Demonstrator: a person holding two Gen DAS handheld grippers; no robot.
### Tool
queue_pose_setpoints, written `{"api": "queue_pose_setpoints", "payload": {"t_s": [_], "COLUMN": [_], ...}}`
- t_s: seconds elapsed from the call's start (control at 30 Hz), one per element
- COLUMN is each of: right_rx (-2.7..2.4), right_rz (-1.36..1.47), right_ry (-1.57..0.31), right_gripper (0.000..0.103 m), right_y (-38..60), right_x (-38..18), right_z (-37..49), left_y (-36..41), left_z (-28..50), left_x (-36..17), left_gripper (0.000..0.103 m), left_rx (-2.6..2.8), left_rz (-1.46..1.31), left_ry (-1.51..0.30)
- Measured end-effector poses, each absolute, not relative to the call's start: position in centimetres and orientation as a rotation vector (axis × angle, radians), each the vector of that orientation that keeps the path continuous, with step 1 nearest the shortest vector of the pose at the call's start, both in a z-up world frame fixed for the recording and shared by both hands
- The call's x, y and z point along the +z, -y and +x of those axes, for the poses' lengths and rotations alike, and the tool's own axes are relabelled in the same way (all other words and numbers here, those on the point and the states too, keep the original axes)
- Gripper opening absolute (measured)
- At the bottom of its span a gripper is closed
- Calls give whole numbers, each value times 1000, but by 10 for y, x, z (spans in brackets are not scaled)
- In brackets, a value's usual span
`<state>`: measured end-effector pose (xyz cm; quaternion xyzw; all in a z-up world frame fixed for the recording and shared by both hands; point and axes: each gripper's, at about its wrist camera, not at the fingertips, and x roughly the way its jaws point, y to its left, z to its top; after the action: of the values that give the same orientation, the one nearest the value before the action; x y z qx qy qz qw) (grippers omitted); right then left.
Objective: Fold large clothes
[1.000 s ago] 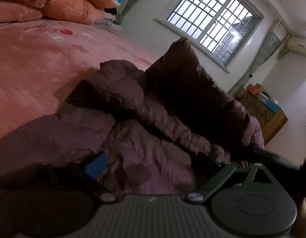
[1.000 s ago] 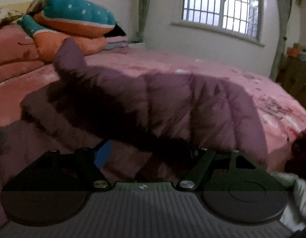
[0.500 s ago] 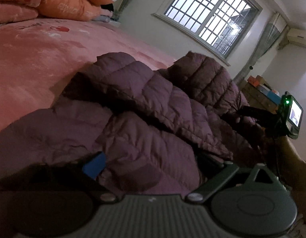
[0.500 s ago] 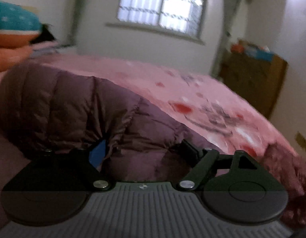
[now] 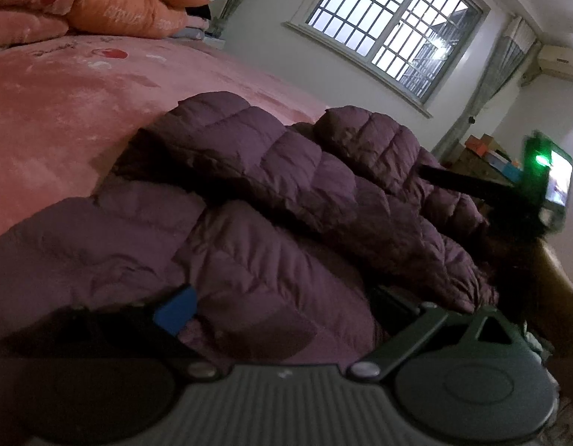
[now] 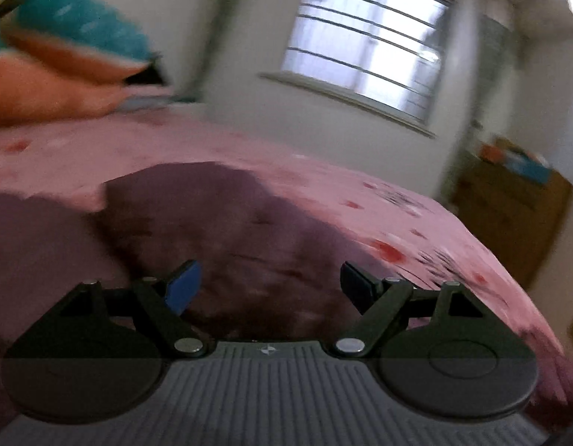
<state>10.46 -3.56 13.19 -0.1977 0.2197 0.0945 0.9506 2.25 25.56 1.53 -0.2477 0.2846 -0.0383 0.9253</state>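
A dark purple quilted jacket [image 5: 271, 193] lies bunched on the pink bed [image 5: 63, 111], one padded part folded across its middle. My left gripper [image 5: 282, 308] sits low against the near edge of the jacket. Its jaws stand wide, fabric bulges between them, and I see no pinch. In the right wrist view, blurred by motion, the jacket [image 6: 227, 230] lies just beyond my right gripper [image 6: 271, 286], which is open with nothing between its fingers. From the left wrist view the right gripper's finger [image 5: 464, 182] hovers over the jacket's right side.
Orange, pink and teal pillows [image 5: 130, 0] are stacked at the head of the bed. A barred window [image 5: 394, 29] is in the far wall. A wooden dresser [image 6: 509, 215] with boxes on top stands beyond the bed's right edge.
The right gripper let go of the raised jacket part, which now lies folded across the body. That gripper opened wide and drew away to the right. The left gripper stayed put.
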Motion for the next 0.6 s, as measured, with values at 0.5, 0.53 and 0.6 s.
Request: {"api": "queue_pose_setpoints", "payload": {"t_s": [0.5, 0.53, 0.6], "right_rx": [196, 181, 155], "right_rz": [-586, -561, -519], "right_ry": [-560, -556, -540], "right_gripper": [29, 24, 11], "right_y": [-14, -11, -3], "right_x": [95, 99, 104], "right_z": [153, 154, 164], "left_y": [-258, -259, -260], "left_z": [21, 22, 21], "left_x": [13, 13, 13], "left_gripper": [100, 100, 100], "left_rx": [-96, -98, -103], "left_rz": [-529, -532, -539], "left_ry": [-595, -597, -598]}}
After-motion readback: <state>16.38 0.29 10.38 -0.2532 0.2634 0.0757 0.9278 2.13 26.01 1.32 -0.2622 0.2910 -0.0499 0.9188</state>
